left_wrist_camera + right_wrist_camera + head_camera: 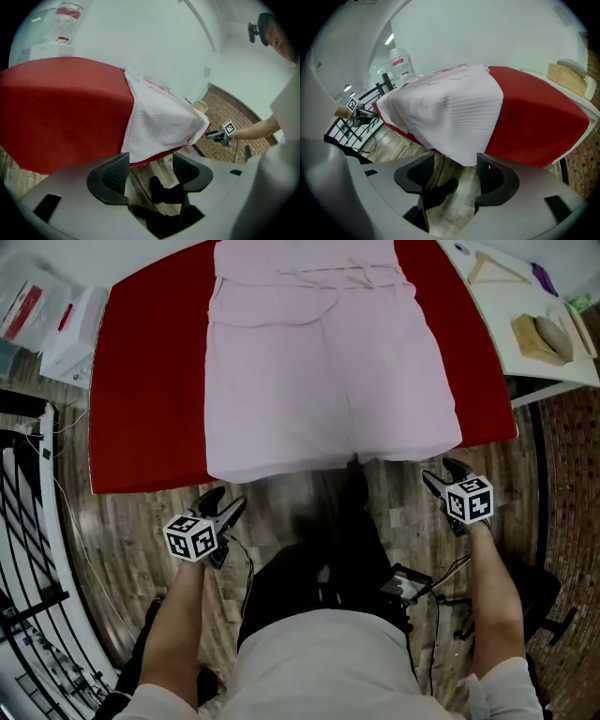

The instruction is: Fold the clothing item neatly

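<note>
A pale pink garment [328, 371] lies flat on the red table [150, 381], its lower hem hanging slightly over the near edge. My left gripper [228, 505] hangs below that edge, just left of the hem's left corner, jaws open and empty. My right gripper [438, 472] sits near the hem's right corner, also below the edge, open with nothing between its pads. In the left gripper view the garment [161, 124] drapes over the table edge above the open gripper [151, 171]. The right gripper view shows the hem corner [454, 126] just above its open gripper [455, 171].
A white side table [539, 324] with a wooden hanger and a block stands at the right. A black metal rack [28, 549] is at the left. White boxes [56, 324] sit at the far left. The person's legs and a shoe stand on the wooden floor [131, 521].
</note>
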The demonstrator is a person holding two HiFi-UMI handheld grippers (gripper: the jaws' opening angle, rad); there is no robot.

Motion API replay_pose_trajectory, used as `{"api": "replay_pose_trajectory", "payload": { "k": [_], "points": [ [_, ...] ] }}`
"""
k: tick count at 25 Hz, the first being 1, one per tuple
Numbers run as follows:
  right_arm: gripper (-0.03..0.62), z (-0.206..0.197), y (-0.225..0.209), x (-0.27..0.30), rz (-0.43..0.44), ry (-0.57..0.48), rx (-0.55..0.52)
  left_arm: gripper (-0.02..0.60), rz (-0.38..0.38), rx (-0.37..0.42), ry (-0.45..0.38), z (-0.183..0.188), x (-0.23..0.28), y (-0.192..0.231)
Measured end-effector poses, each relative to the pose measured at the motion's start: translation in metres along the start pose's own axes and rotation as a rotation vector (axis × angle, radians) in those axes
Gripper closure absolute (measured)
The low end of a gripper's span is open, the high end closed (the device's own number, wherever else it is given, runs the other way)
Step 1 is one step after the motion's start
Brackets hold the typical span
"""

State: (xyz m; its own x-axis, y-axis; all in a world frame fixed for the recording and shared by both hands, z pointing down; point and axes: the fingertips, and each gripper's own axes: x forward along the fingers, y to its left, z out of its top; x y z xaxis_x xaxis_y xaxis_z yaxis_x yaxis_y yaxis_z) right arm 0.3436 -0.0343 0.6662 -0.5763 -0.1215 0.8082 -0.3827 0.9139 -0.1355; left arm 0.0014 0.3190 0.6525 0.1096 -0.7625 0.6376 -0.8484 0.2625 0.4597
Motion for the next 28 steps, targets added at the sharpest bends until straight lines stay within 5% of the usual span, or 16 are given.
{"api": "replay_pose_trajectory", "payload": {
  "k": [12, 18, 23, 28],
  "points": [
    [0.322, -0.015, -0.035, 0.036, 0.013, 0.068, -0.109, 0.316, 0.036, 0.071, 0.013, -0.012, 0.022, 0.025],
    [0.322, -0.011, -0.029, 0.041, 0.059, 0.099, -0.197, 0.313, 0.075, 0.056, 0.006, -0.01, 0.02, 0.032],
    [0.322, -0.003, -0.023, 0.047, 0.118, 0.098, -0.281, 0.304, 0.061, 0.151, 0.032, 0.0, 0.032, 0.025],
    [0.322, 0.007, -0.025, 0.059, 0.174, 0.083, -0.376, 0.302, 0.06, 0.164, -0.005, 0.015, 0.048, 0.027]
  ]
}}
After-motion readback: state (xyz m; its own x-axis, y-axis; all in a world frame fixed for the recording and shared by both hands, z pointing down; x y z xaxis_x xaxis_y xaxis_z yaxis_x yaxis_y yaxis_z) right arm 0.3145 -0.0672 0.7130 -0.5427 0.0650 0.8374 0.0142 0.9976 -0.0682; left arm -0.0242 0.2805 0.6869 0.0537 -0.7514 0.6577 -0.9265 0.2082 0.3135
